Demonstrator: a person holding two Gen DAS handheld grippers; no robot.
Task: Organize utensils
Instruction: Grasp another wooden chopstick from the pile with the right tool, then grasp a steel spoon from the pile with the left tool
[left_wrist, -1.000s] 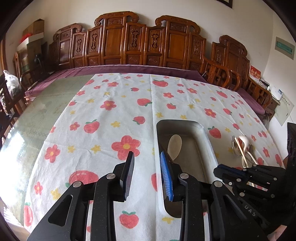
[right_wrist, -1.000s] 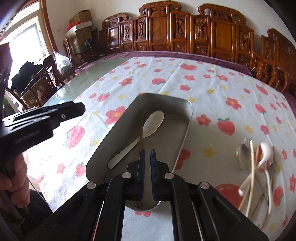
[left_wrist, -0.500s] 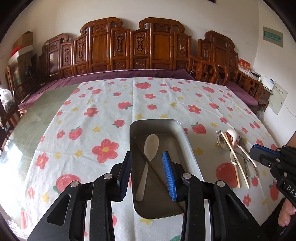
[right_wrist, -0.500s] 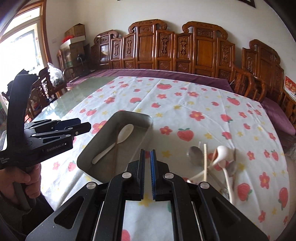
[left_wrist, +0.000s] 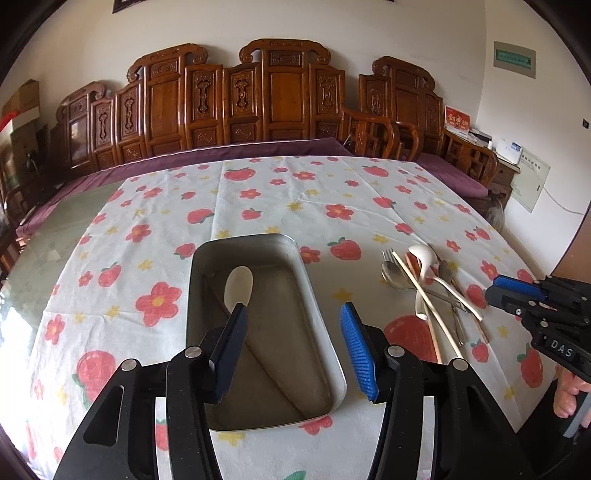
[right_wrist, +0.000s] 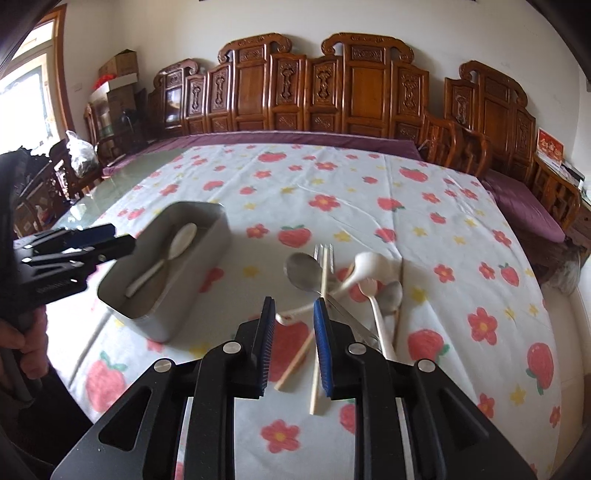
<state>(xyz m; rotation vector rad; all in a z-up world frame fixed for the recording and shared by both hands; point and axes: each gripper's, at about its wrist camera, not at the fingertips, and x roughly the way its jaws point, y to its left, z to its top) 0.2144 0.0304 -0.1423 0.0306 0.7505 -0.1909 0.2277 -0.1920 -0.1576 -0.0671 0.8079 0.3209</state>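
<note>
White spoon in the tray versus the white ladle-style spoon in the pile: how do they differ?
The white spoon lies alone and flat in the metal tray; the white ladle spoon lies on the tablecloth, tangled with other utensils. The tray spoon's bowl is shallow, the ladle's deep and rounded. Both are white and long-handled.

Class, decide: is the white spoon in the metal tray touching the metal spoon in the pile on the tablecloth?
Apart. In the right wrist view the white spoon lies inside the metal tray, while the metal spoon lies outside it, with tray wall and bare tablecloth between.
</note>
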